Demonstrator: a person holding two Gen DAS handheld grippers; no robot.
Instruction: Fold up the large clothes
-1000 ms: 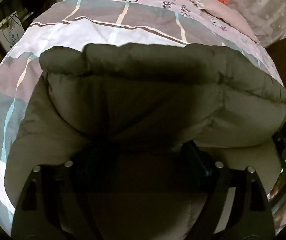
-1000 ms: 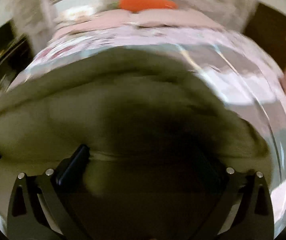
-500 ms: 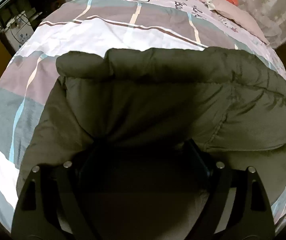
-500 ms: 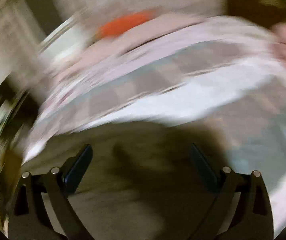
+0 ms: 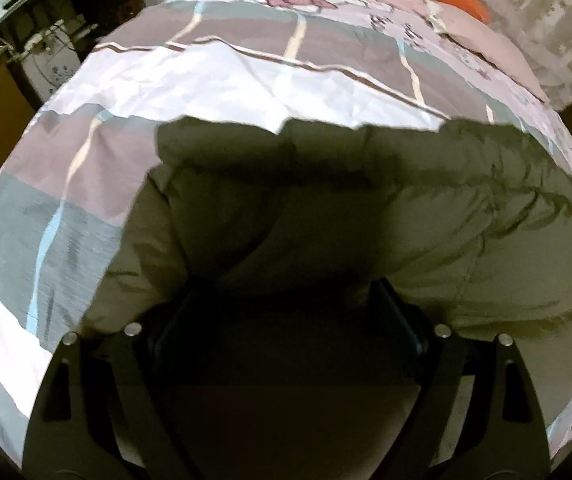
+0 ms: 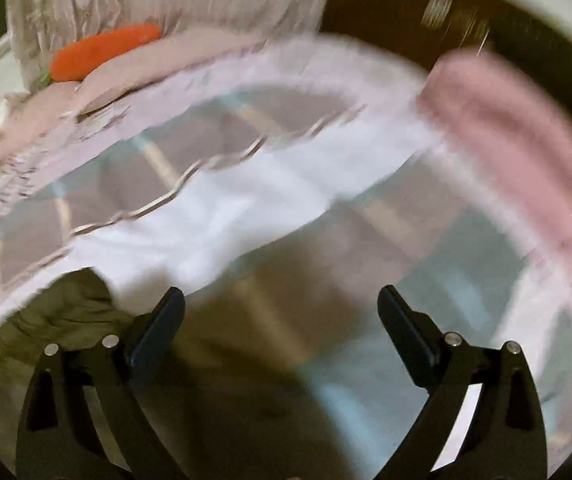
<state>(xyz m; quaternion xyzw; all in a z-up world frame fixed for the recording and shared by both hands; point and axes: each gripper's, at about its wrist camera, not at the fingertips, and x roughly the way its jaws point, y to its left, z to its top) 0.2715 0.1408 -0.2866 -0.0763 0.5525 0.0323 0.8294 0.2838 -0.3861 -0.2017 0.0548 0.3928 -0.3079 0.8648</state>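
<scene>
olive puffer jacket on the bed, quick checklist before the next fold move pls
1. Olive puffer jacket lies on the patchwork duvet, already doubled over: ok.
2. Left gripper jaws wide apart over the jacket, nothing clamped: ok.
3. Right gripper jaws open and empty, over bare duvet; jacket only at lower left: not ok for a grasp.
4. Right wrist view sharp enough to aim: not ok, motion blurred.
5. Jacket's near hem and sleeves lying flat: cannot tell, hidden in shadow.

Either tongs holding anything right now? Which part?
Right tongs: open, nothing between the fingers. Left tongs: fingers spread over the olive puffer jacket, gap in shadow; no grip visible, cannot tell for sure.
</scene>
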